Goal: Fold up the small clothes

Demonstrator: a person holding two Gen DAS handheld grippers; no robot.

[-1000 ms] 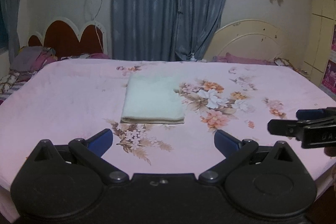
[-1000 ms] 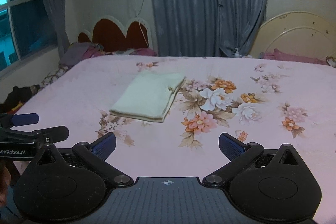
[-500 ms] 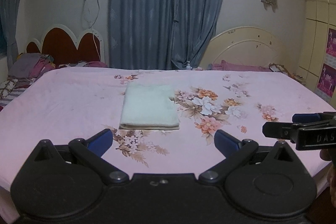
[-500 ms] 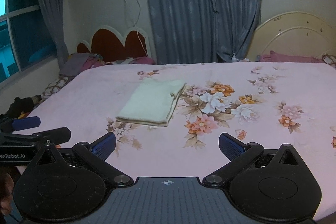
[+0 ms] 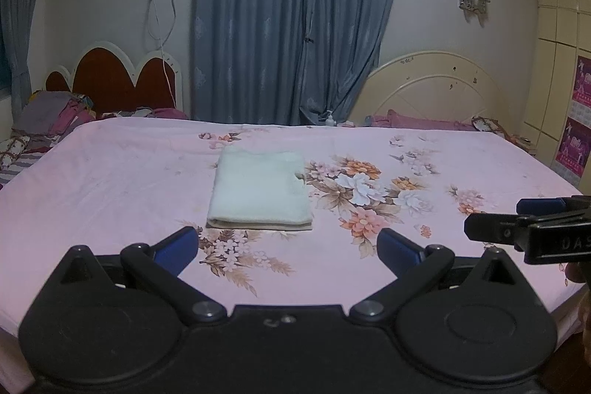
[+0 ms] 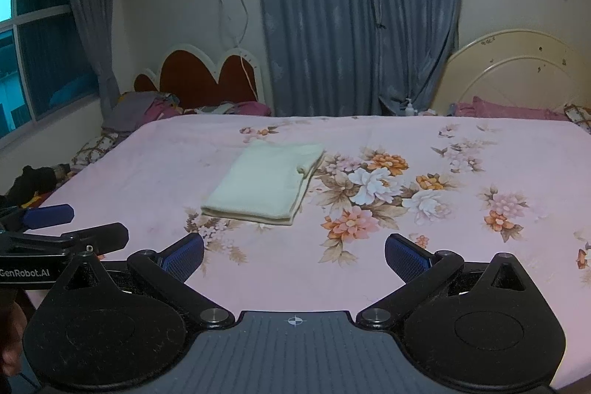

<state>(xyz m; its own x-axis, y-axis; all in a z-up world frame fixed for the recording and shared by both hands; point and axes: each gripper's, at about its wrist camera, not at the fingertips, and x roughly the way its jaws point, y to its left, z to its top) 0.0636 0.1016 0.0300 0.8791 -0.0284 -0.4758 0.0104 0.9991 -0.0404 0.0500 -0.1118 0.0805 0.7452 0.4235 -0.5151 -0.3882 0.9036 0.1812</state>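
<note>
Both grippers hang spread and empty over the near edge of the bed point(image 5: 110, 194): the left gripper point(image 5: 288, 248) has its blue pads wide apart with nothing between them, and the right gripper point(image 6: 294, 255) shows the same gap over bare sheet. Each appears at the side of the other's view, level with it and well apart.

Going by size, the bed fills both views, its pink floral sheet flat and smooth. On it, left of the big flower print, lies the cloth point(image 5: 259, 191), a pale cream piece already laid in a neat rectangle of several layers, its folded edge facing the grippers and one small corner poking out on its right side point(image 6: 303, 168). It is well beyond both grippers and touches neither.

Judged from how it lies, the fold looks done or nearly so, and the step in hand is either a last halving or a retreat. If another fold is wanted, each gripper should take one near corner, pinching all layers together, not just the top one. Lift low, carry both corners at the same pace to the far edge, and set them down square. Soft towelling will sag between the two grips, so keep it lightly taut. Tuck the stray corner first, or the stack may end up lopsided.
</note>
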